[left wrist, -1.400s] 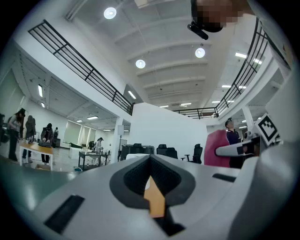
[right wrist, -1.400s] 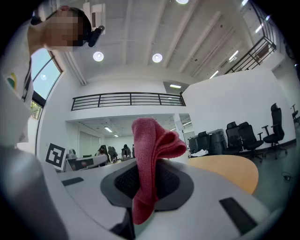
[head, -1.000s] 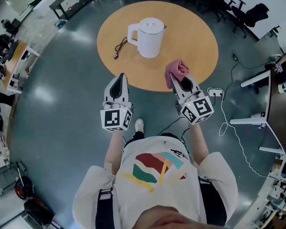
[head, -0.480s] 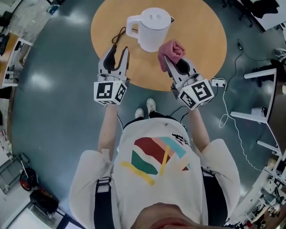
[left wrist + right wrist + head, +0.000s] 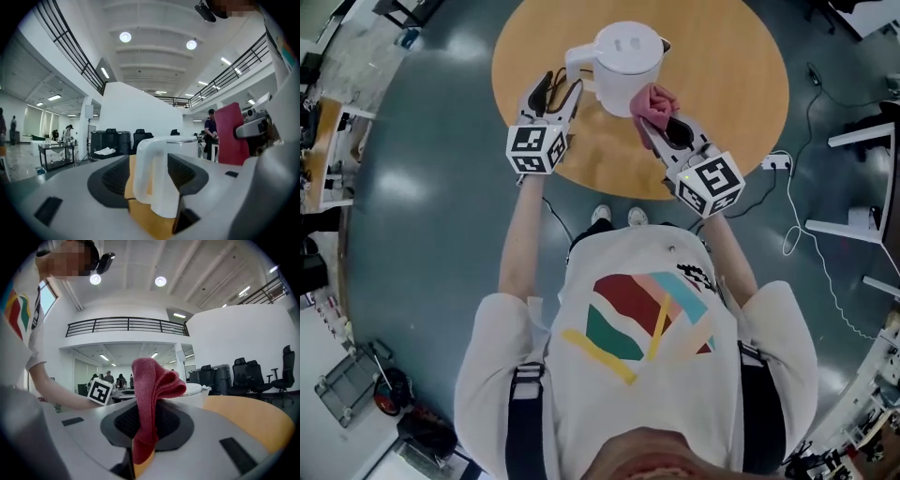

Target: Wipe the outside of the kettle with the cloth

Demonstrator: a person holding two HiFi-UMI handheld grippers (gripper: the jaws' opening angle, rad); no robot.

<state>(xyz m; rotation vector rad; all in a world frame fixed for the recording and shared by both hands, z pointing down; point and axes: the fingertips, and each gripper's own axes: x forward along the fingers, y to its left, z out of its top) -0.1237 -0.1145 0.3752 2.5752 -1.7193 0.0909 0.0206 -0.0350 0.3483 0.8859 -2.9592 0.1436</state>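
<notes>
On the round counter (image 5: 722, 112), the white kettle (image 5: 628, 56) stands upright. Your left tongs (image 5: 561, 86) have just been opening wide, with the kettle's handle (image 5: 151, 178) between the jaws but not gripped. Your right tongs (image 5: 658, 117) are clamped on the red cloth (image 5: 656, 97), just beside the kettle's wall. If you press the cloth in before the handle is held, the kettle could slide or tip. Its lid (image 5: 628, 42) is on, so you cannot see what is inside.
</notes>
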